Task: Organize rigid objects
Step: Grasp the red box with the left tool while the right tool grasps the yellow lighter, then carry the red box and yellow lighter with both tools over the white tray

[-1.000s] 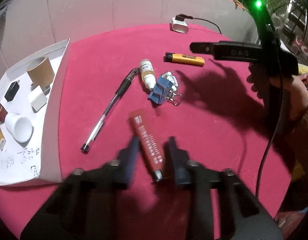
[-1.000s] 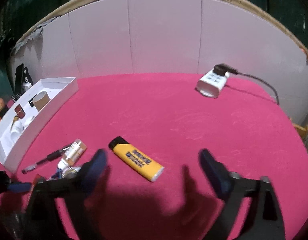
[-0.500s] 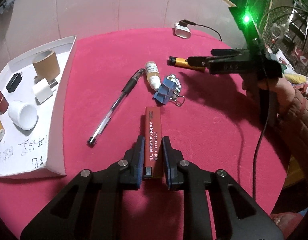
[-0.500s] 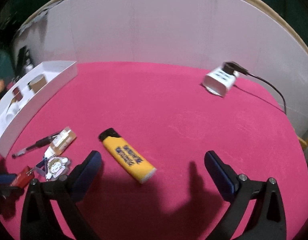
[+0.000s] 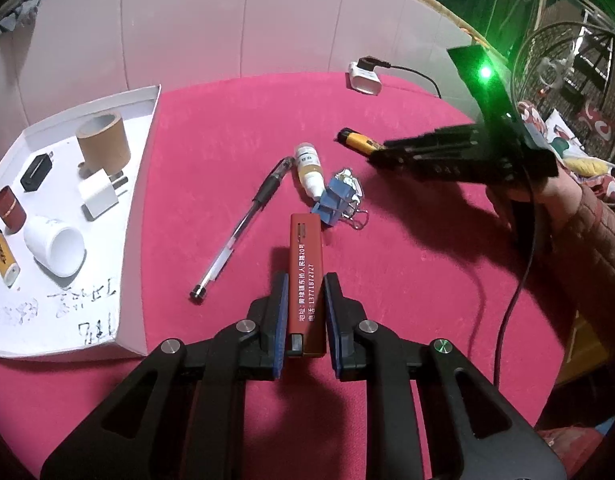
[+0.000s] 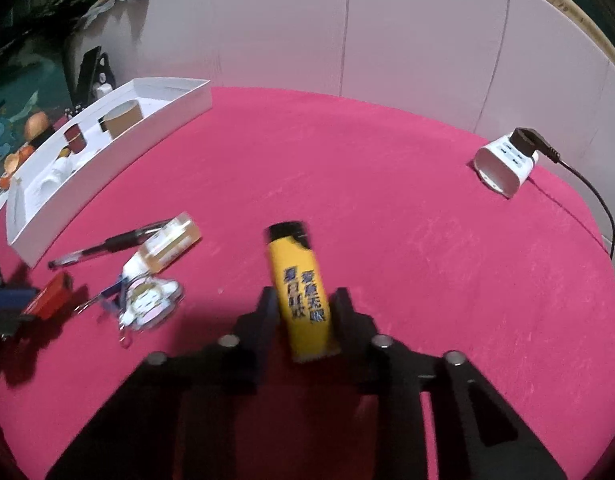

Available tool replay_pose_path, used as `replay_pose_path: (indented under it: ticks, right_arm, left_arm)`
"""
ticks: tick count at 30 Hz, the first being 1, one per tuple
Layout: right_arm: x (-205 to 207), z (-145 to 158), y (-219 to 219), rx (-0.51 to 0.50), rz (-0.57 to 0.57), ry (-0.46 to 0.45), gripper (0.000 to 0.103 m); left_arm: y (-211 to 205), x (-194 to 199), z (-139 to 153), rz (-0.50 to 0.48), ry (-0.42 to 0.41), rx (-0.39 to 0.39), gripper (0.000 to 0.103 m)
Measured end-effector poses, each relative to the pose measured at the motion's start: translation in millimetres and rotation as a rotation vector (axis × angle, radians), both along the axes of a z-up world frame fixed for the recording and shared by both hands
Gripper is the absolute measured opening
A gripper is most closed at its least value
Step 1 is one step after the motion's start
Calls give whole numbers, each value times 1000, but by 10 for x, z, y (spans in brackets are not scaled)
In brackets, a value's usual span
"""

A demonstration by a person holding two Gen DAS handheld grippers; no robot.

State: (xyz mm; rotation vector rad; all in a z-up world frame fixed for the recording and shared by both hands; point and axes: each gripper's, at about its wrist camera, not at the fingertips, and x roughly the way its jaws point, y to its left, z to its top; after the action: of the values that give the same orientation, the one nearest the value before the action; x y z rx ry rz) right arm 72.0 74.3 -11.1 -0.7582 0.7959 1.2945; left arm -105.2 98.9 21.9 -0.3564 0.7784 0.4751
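My left gripper is shut on a dark red lighter and holds it over the pink table; it also shows in the right wrist view. My right gripper has closed around a yellow lighter, which stands between its fingers; its black end also shows in the left wrist view. A black pen, a small dropper bottle and blue binder clips with a cartoon keychain lie in the table's middle.
A white tray at the left holds a cardboard tube, a white plug, a white cup, a black adapter and small cylinders. A white power adapter with a black cable sits at the far right. A white wall stands behind the table.
My left gripper closed on the red lighter and lifted it. My right gripper moved down to the yellow lighter and closed around it.
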Motion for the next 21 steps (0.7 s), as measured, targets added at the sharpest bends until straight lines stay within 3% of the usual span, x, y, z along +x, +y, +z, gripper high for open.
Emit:
replay_pose_path:
  ticks: [4, 12, 21]
  right_arm:
    - [-28, 26, -113, 30, -45, -6, 22]
    - [-197, 468, -421, 241, -175, 41, 22]
    - [-682, 850, -520, 401, -130, 61, 22]
  left_arm:
    - [11, -11, 49, 12, -14, 10, 16]
    - [48, -63, 182, 43, -46, 47, 16]
    - [98, -178, 421, 94, -89, 130, 17]
